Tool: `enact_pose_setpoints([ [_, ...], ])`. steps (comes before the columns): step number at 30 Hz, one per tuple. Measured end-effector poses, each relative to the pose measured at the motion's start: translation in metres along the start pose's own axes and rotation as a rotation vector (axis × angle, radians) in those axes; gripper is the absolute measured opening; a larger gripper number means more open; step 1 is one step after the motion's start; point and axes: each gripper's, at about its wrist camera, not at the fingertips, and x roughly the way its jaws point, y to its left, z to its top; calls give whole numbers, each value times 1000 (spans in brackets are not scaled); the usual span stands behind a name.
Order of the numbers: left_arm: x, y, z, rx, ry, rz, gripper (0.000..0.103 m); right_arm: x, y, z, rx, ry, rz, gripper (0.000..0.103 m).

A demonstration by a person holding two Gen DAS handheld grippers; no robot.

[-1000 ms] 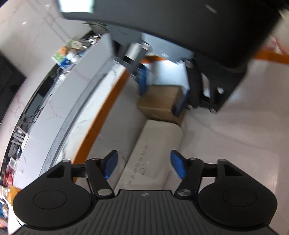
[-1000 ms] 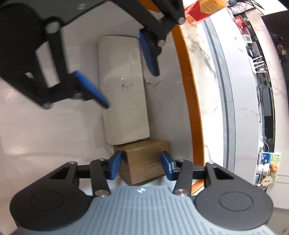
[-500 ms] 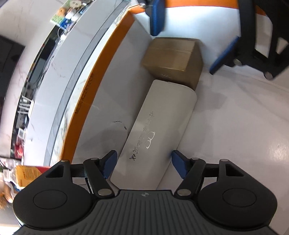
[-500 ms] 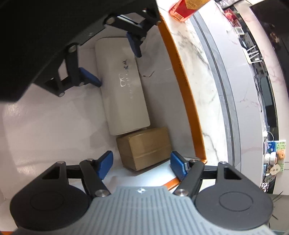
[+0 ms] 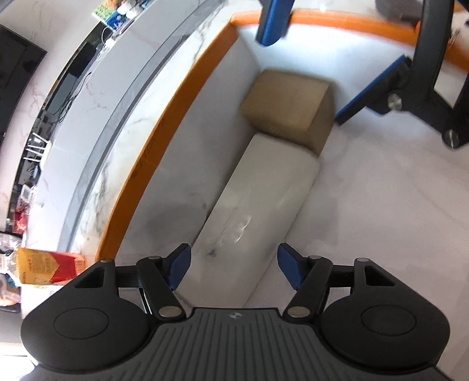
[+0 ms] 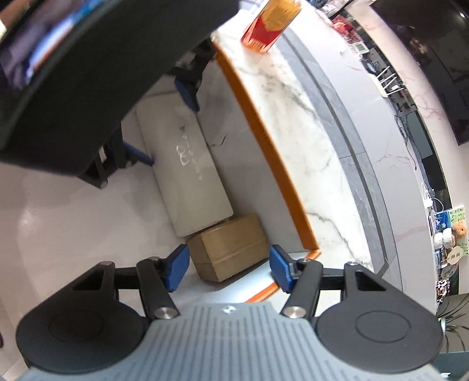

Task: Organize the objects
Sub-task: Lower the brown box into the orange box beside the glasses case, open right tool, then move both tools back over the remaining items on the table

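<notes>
Two objects lay inside your white tray with the orange rim [image 5: 187, 96]: one long white case [image 5: 258, 211] and one brown cardboard box [image 5: 285, 101], end to end and touching, near the tray's corner. Your left gripper [image 5: 234, 265] straddled the case's near end, fingers closing but clear of its sides. Your right gripper [image 6: 225, 268] straddled the box, fingers closing, not pressing it. One red-and-yellow carton [image 6: 271, 22] stood on the marble bench [image 6: 316, 140].

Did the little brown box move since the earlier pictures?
No. The brown box sits in the same corner of the orange-rimmed tray, its end against the white case, as before. Only the cameras shifted.
</notes>
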Motion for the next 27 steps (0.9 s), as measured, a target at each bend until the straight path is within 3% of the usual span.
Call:
enact_pose_setpoints([
  [3, -1, -4, 8, -25, -1, -22, 78, 15, -18, 15, 22, -23, 2, 62],
  [9, 8, 0, 21, -120, 26, -18, 74, 15, -27, 10, 58, -21, -13, 63],
  [12, 7, -1, 20, -105, 22, -6, 74, 3, -31, 0, 82, -12, -9, 63],
  [18, -10, -9, 21, -92, 22, 21, 73, -25, -48, -21, 236, -80, 55, 66],
  [23, -57, -16, 15, -100, -62, 31, 73, -48, -61, -48, 334, -112, 33, 66],
  [27, -104, -34, 33, -149, -167, -32, 73, -71, -74, -88, 447, -108, 7, 63],
])
